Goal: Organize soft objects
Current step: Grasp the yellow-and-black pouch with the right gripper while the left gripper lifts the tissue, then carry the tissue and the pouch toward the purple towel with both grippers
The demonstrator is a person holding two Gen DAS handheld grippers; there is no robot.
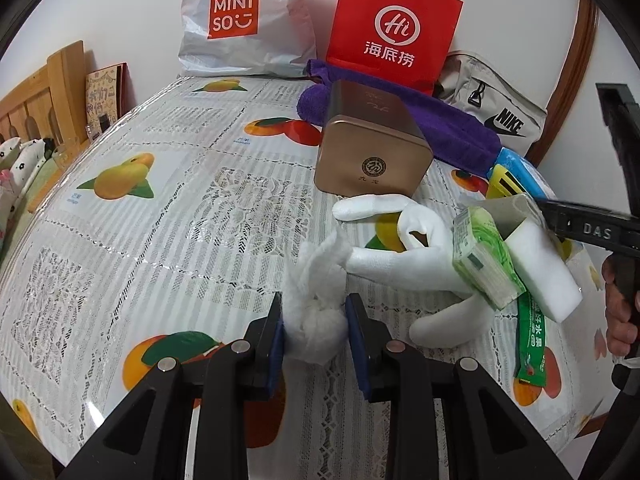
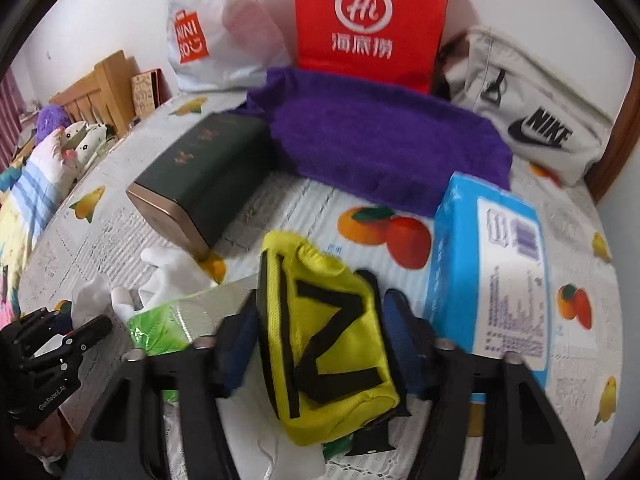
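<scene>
My left gripper [image 1: 315,330] is shut on a knotted white cloth bundle [image 1: 316,324] just above the table. A white glove [image 1: 404,236] lies spread right of it. My right gripper [image 2: 320,344] is shut on a yellow pouch [image 2: 328,344] with black lettering, held above the table. A purple towel [image 2: 376,144] lies at the back, in front of the red paper bag [image 2: 368,20]; it also shows in the left wrist view [image 1: 440,120]. The right gripper's body [image 1: 588,232] shows at the right edge of the left wrist view.
A gold tin box [image 1: 372,152] stands mid-table. A green tissue pack [image 1: 484,260] and a white sponge [image 1: 544,272] lie right of the glove. A blue wipes pack [image 2: 492,264], a Nike bag [image 2: 532,120] and a Miniso bag [image 1: 240,16] sit at the right and back.
</scene>
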